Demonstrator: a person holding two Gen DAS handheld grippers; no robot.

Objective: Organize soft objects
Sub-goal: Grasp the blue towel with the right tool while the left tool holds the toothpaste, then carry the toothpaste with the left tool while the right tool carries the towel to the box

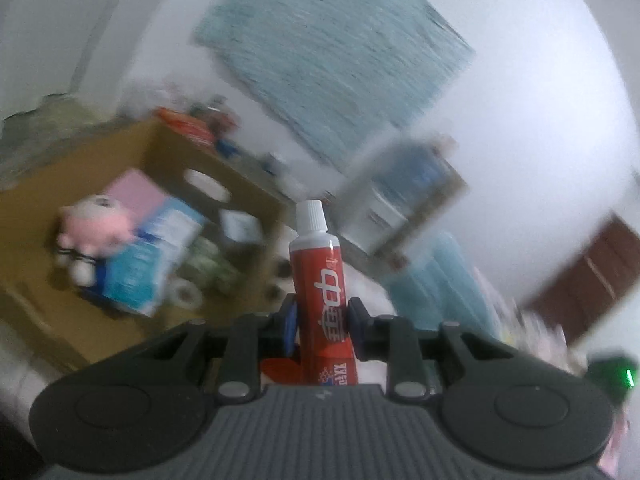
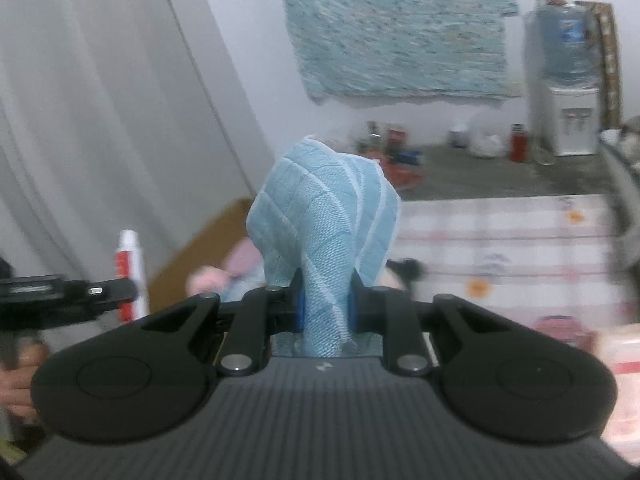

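Between the fingers of the left gripper (image 1: 322,322) a red toothpaste tube (image 1: 320,276) is clamped about mid-body, its long axis running straight out along the fingers with the white cap pointing away. Beyond and to the left of the tube sits an open cardboard box (image 1: 168,152), already holding a pink plush toy (image 1: 94,228) lying beside a blue-and-white packet (image 1: 148,264) and a pink item behind it; blur hides the smaller contents. So the box lies forward-left of the left gripper, and that hand looks the nearer of the two to it. The right gripper (image 2: 325,304) is closed on a light blue checked cloth (image 2: 324,216), which bunches up above the fingers and droops to either side. Seen from the right wrist, the box edge (image 2: 216,236) shows just left of the cloth, with the toothpaste tube further left again. A checked tablecloth (image 2: 500,240) spreads to the right of the cloth. Judging from this, dropping each item means carrying it leftward over the box opening.
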